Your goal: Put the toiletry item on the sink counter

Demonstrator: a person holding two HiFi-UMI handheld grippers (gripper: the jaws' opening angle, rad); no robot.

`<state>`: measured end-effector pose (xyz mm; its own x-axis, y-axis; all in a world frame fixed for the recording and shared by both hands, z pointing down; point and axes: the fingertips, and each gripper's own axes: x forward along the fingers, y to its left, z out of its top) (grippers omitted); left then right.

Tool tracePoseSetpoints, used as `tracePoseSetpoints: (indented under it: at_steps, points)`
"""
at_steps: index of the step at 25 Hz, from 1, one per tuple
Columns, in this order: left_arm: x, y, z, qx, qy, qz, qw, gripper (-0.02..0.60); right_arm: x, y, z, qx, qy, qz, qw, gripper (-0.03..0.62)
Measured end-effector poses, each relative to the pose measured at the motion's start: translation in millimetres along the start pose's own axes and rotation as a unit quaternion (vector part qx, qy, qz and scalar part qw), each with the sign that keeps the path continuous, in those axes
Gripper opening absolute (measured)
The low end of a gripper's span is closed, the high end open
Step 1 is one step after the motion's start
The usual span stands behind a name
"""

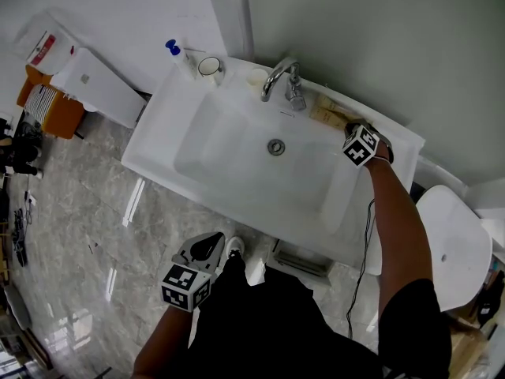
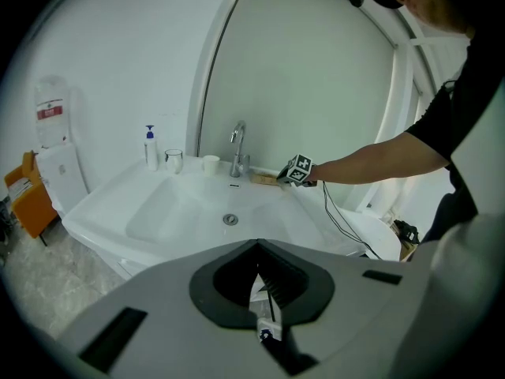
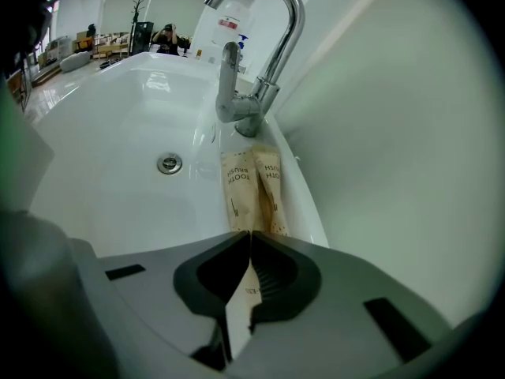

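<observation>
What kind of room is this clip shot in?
Most likely a bathroom, or a mock-up of one: a white sink with a chrome faucet, a pump bottle and cup on its counter, and toothbrush packets beside the faucet, one more packet held in the right gripper.

White sink (image 1: 150,144), chrome faucet (image 1: 278,77). Tan toothbrush packets (image 3: 251,188) with dark print. Right gripper (image 3: 250,239) and left gripper (image 2: 259,247): grey bodies, black jaws, black-and-white square-marker cubes. Soap bottle (image 1: 180,60), far left, has a blue pump. Orange box (image 1: 55,113) at left. Grey marbled floor (image 1: 71,235). Pale green wall (image 1: 379,46).
</observation>
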<state>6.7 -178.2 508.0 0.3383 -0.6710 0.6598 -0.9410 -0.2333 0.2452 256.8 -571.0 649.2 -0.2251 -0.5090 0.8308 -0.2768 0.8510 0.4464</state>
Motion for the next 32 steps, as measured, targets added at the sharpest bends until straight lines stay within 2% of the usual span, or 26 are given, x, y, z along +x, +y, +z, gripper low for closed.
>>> tracePoseSetpoints:
  at_steps: [8, 17, 23, 32]
  points:
    - [-1.0, -20.4, 8.4, 0.015, -0.014, -0.005, 0.9998, 0.000, -31.2, -1.3, 3.4, 0.024, -0.040, 0.003, 0.999, 0.005]
    - [-10.6, -34.3, 8.0, 0.027, -0.039, -0.012, 0.9988, 0.000, -87.7, 13.6, -1.1, 0.057, -0.079, -0.021, 0.995, 0.005]
    - [-20.2, -42.8, 7.6, 0.049, -0.054, -0.050, 0.9961, 0.000, -152.4, 38.1, 5.1, 0.084, -0.102, -0.047, 0.990, 0.005]
    - [-52.3, -50.9, -13.0, 0.081, -0.058, -0.126, 0.9870, 0.000, -236.0, 122.2, 8.5, 0.114, -0.102, -0.075, 0.985, 0.005]
